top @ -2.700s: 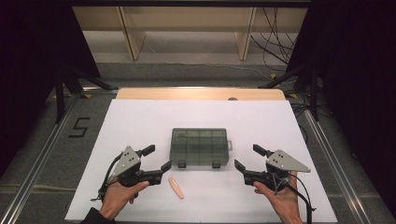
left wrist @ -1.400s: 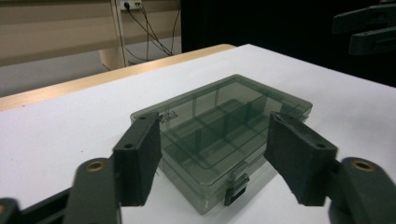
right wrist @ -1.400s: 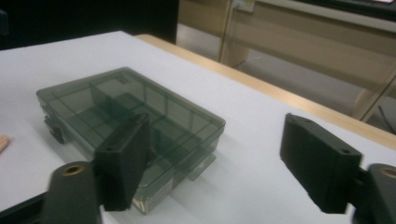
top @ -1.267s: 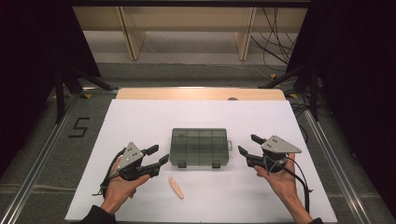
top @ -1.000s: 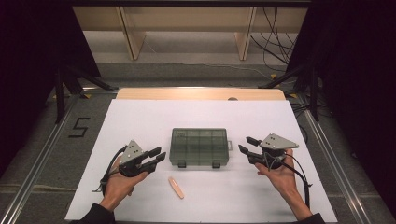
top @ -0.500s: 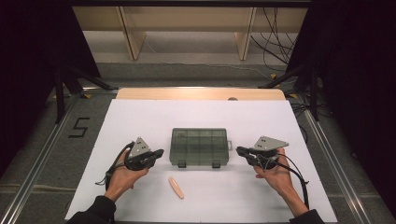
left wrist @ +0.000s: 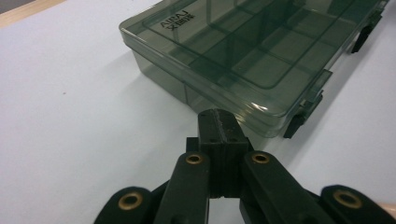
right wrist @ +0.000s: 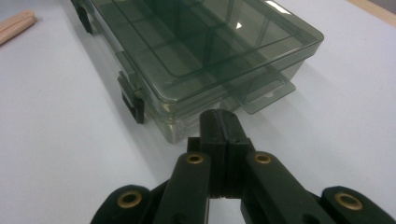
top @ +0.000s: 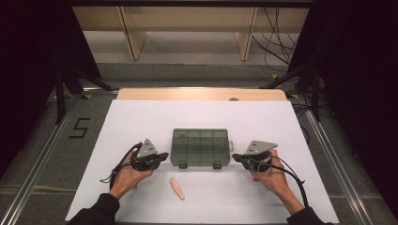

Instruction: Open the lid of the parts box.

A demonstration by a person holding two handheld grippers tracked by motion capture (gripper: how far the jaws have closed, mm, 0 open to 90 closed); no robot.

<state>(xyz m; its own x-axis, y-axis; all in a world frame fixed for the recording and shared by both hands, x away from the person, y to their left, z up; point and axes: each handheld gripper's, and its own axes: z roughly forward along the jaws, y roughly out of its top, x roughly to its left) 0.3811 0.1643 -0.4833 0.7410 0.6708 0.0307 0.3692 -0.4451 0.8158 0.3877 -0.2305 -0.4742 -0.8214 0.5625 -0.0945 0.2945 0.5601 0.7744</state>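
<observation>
Smoky plastic compartment box [top: 200, 148] mid-worktop [top: 141, 117], latched. Left gripper [left wrist: 217, 122], right gripper [right wrist: 219, 122] closed tight, empty, flanking front corners. Risk: uneven push skews box, sliding onto wooden stick [top: 177, 188].

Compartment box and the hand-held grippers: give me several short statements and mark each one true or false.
1. The compartment box has its lid shut. True.
2. The left hand-held gripper stands wide open. False: its jaws are pressed together.
3. The right hand-held gripper grips a latch. False: its jaws are shut on nothing, at the box's right end.
4. A pale wooden stick lies on the white table nearer the person than the box. True.
5. The stick lies inside the box. False: it is outside.
</observation>
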